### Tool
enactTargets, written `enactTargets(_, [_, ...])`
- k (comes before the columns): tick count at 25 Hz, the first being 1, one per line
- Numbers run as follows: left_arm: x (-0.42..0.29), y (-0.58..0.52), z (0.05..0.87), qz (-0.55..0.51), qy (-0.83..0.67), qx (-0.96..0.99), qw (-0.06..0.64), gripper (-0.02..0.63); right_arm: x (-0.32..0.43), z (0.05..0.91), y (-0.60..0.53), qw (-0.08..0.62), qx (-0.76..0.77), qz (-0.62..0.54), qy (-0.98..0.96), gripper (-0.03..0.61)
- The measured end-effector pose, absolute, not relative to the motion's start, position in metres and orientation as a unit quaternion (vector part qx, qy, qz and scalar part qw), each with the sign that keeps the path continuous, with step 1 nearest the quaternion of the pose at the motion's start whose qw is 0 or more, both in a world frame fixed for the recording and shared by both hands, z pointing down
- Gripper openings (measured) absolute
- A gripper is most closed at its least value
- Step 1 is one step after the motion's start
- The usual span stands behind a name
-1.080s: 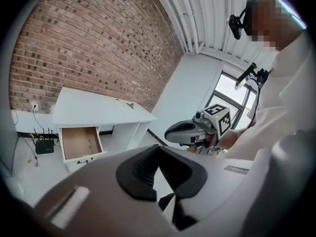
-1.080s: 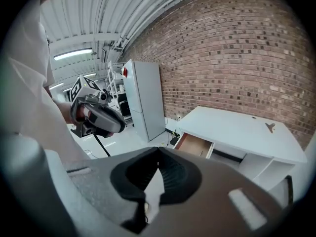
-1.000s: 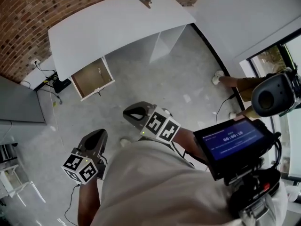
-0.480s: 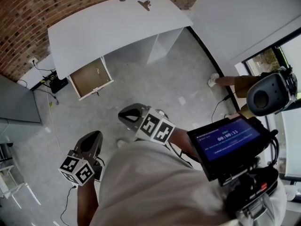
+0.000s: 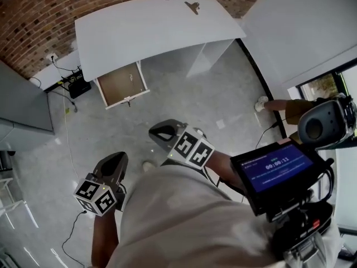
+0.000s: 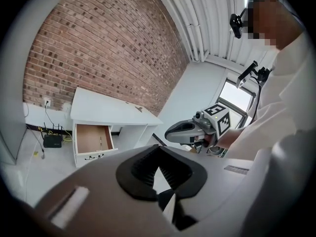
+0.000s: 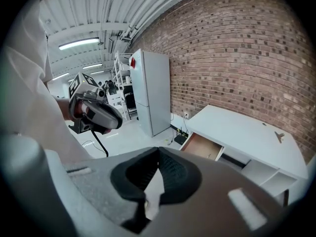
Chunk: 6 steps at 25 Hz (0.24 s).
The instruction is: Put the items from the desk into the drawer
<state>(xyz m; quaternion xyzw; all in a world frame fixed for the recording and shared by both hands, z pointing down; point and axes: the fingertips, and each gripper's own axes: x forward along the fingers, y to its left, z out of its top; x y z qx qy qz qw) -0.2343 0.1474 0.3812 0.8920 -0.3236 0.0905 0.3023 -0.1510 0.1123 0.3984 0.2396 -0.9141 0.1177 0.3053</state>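
Room: brick wall (image 5: 33, 15) behind the work area, pale polished floor (image 5: 184, 99), and a tall grey cabinet (image 7: 150, 90) to the left of the desk. A black box (image 5: 78, 85) with cables sits on the floor at the foot of the wall.

Desk (image 5: 145, 32): white, flat and smooth, standing against the wall and bare apart from one item. It is well apart from the person.

Drawer (image 5: 121, 84): at the desk's left end, pulled out, with a brown bottom. It looks empty, though it is too far off to be sure.

Left gripper (image 6: 158, 154): clenched, pads together, nothing between them. It is held low in front of the body.

Right gripper (image 7: 158, 154): also clenched on nothing. It is just ahead of the left and aimed roughly at the desk.

Clip (image 5: 192, 6): a small dark item on the far right part of the desktop, near the back edge and well apart from the drawer. It appears to be a clip, but the detail is too small to confirm.

Judgement: light, stiff and not fragile. It is likely to skid on the smooth top if nudged. Best taken across its raised body, with the jaws opened first. Neither gripper is within reach yet.
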Motion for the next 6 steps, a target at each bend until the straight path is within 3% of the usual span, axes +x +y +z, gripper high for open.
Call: enactTargets(6, [-0.274,0.150,0.388,0.092,-0.331,0.886,0.313,0.008,-0.175,0.416,0.091,0.314,0.259,0.129,-0.904,0.003])
